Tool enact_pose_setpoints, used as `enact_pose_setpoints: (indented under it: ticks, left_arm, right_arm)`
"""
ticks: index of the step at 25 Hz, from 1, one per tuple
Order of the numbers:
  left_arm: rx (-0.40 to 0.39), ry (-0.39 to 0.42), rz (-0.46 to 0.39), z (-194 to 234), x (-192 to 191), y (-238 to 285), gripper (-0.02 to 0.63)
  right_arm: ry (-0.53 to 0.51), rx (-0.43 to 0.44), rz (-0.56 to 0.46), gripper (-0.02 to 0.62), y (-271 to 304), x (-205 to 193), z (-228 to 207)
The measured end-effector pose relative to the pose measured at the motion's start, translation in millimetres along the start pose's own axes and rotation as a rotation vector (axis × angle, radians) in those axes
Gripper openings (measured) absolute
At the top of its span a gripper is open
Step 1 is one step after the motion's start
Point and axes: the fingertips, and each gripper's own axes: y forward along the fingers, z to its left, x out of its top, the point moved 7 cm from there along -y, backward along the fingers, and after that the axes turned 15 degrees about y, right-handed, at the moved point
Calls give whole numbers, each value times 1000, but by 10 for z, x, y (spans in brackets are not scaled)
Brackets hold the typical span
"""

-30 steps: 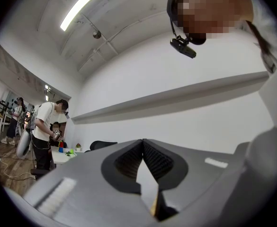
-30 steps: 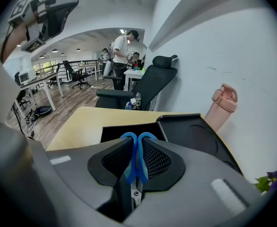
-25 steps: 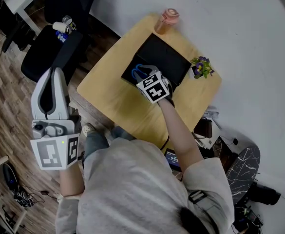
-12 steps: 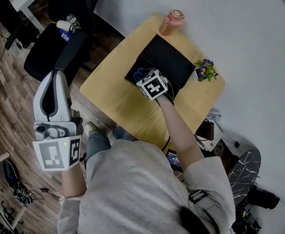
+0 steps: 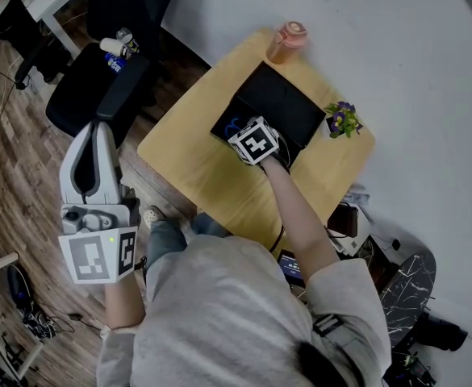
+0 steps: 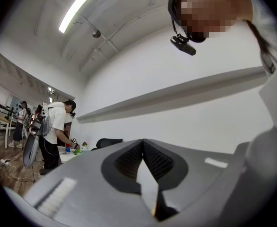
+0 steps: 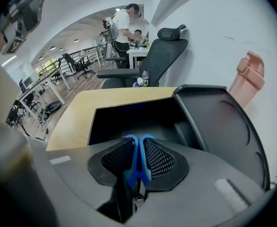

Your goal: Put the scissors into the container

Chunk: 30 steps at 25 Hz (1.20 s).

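The blue-handled scissors (image 7: pixel 137 157) sit pinched between the pads of my right gripper (image 7: pixel 138 155), which is shut on them. That gripper (image 5: pixel 248 135) hangs over the near left part of the open black container (image 5: pixel 288 103) on the wooden table (image 5: pixel 195 164); a bit of the blue scissors (image 5: pixel 232 126) peeks out beside the marker cube. Through the right gripper view the container's dark inside (image 7: pixel 129 117) lies just below the jaws, its lid (image 7: pixel 223 122) standing open to the right. My left gripper (image 5: pixel 90 168) is held away from the table at the left, jaws together and empty (image 6: pixel 143 167).
A pink bottle (image 5: pixel 286 39) stands at the table's far corner, and a small pot of purple flowers (image 5: pixel 340 118) sits right of the container. A black office chair (image 5: pixel 98 87) stands left of the table. People work at desks in the background (image 6: pixel 55 126).
The right gripper with the scissors has moved slightly further in over the container and lower. The left gripper stays held out at the left.
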Motion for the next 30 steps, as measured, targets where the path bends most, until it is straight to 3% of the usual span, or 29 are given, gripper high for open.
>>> enact_pose_setpoints:
  ticks: [8,10,21,30]
  left_arm:
    - [-37,7,-43,-64,112,42,58]
    - [-55,3,-56,-105,143,79,58]
    - [-196,-26,-151,-460,366,377,58]
    - [-272,-38,-208,-636,484,531,58]
  right_arm:
    - [72,-18,-168,71,-382,29,28]
    - [114,-24,-237,3,-546,44,29]
    - [275,-112,-599,3,-1521,-28,86]
    - [312,-186,-819,5,-2204,-5,192]
